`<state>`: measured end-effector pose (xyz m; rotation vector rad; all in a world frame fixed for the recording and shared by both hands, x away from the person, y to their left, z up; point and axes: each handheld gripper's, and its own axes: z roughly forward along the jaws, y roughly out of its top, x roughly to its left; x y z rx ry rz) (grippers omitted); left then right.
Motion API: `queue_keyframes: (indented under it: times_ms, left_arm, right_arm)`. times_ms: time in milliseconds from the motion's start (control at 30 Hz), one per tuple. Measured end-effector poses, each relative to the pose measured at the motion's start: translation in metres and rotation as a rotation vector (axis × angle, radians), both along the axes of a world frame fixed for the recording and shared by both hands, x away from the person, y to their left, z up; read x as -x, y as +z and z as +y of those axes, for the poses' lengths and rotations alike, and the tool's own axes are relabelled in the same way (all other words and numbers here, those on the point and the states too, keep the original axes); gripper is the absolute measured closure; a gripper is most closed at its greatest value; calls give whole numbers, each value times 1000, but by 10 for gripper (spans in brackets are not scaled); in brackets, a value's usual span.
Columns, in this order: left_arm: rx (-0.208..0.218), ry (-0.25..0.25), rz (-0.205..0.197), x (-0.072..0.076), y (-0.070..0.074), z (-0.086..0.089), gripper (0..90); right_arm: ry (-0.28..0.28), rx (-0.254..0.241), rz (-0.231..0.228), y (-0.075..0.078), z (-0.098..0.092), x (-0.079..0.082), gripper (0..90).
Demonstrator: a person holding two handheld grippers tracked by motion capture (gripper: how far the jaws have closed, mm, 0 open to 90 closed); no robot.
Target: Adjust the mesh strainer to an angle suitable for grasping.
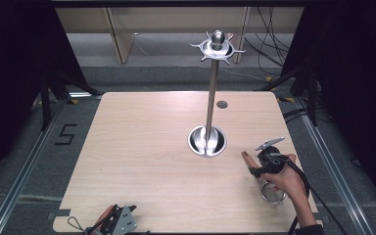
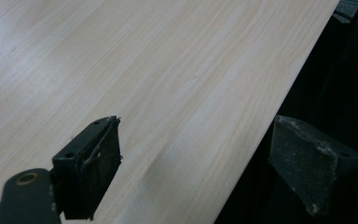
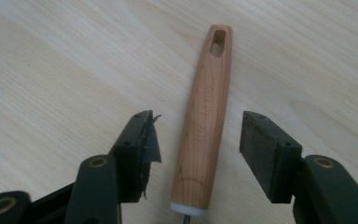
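While the left gripper [image 1: 120,221] is idling open at the table's [image 1: 142,156] near edge, the right gripper's [image 3: 198,140] parted fingers are straddling the strainer's wooden handle [image 3: 208,116], lying lengthwise between them, untouched, near the right edge.

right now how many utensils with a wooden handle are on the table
1. The wooden-handled strainer lies near the table's right front corner, under the right gripper, its handle between the open jaws. Others may be hidden behind the hand.
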<state>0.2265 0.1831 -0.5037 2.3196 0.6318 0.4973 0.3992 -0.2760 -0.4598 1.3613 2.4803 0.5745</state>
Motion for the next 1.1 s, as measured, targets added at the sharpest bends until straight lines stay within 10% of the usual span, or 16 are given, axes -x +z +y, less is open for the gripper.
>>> queue_keyframes:
  times_ms: [1100]
  left_arm:
    - [24,-11,-1,2,0,-3,156]
  right_arm:
    - [69,63,137,-11,4,-19,624]
